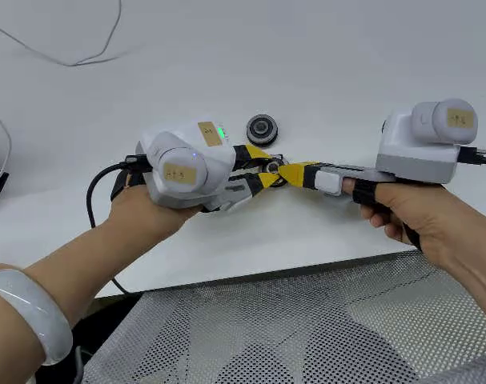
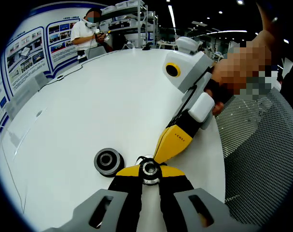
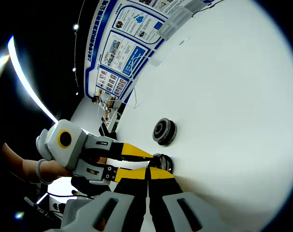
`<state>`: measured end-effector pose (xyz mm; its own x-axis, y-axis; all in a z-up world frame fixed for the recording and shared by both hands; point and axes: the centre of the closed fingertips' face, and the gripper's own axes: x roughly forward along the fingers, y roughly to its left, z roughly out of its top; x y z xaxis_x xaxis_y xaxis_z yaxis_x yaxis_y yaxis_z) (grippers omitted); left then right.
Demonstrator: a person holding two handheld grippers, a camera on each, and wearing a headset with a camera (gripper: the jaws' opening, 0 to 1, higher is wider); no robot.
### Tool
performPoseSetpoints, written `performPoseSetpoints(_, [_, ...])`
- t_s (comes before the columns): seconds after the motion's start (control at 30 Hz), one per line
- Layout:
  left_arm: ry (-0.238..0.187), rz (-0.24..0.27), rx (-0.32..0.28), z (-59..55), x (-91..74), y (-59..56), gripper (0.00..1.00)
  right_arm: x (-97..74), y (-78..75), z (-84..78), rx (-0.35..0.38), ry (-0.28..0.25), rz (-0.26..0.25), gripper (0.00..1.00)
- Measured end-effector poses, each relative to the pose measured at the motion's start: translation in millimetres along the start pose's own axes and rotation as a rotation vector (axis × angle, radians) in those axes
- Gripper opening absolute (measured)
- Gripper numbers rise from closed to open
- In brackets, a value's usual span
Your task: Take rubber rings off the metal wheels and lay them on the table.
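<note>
Plain white table (image 1: 323,48) is taking up most of the scene, with a thin cable (image 1: 82,58) trailing across its far corner and a perforated mesh panel (image 1: 307,328) sitting below the near edge. The left gripper view is showing the room behind: wall posters (image 2: 28,46), shelving (image 2: 132,17) and a person (image 2: 88,31) standing at the far end.

Left gripper (image 1: 263,172) is clamping the held wheel (image 2: 149,168) between its yellow jaws, just over the table. Right gripper (image 1: 289,170) is coming in from the opposite side, jaws closed to a thin slit, tips touching that wheel's rim. Can't tell whether anything is pinched between them.

Second wheel (image 1: 262,128) is lying flat on the table just beyond the grippers, its black outer ring (image 2: 98,162) on it, nothing touching it
</note>
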<state>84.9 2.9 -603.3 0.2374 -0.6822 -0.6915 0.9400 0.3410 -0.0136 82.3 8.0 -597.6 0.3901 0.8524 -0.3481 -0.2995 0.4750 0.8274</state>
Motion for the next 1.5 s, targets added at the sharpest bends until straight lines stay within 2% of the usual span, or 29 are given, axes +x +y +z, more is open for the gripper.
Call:
performPoseSetpoints(0.47, [0.001, -0.011, 0.008, 1.0, -0.4, -0.7, 0.12, -2.3, 7.4, -1.4, -0.001, 0.012, 0.044, 0.01])
performPoseSetpoints(0.83, [0.006, -0.031, -0.016, 2.0, -0.8, -1.3, 0.14, -3.8, 1.2, 1.2, -0.003, -0.007, 0.017, 0.01])
performPoseSetpoints(1.07, [-0.009, -0.031, -0.016, 5.9, -5.6, -1.3, 0.15, -4.4, 0.3, 4.6, -0.002, -0.022, 0.011, 0.01])
performPoseSetpoints(1.13, [0.0, -0.035, -0.002, 4.9, -5.7, -2.4, 0.12, -4.0, 1.8, 6.4, 0.0, -0.025, 0.016, 0.01])
performPoseSetpoints(1.23, [0.01, -0.036, -0.013, 1.3, -4.6, -2.2, 0.1, -3.6, 4.2, 7.5, -0.008, -0.026, 0.019, 0.01])
performPoseSetpoints(1.5, [-0.006, -0.019, -0.013, 4.7, -17.1, 2.2, 0.16, -5.8, 5.4, 5.6, 0.001, -0.024, 0.022, 0.01])
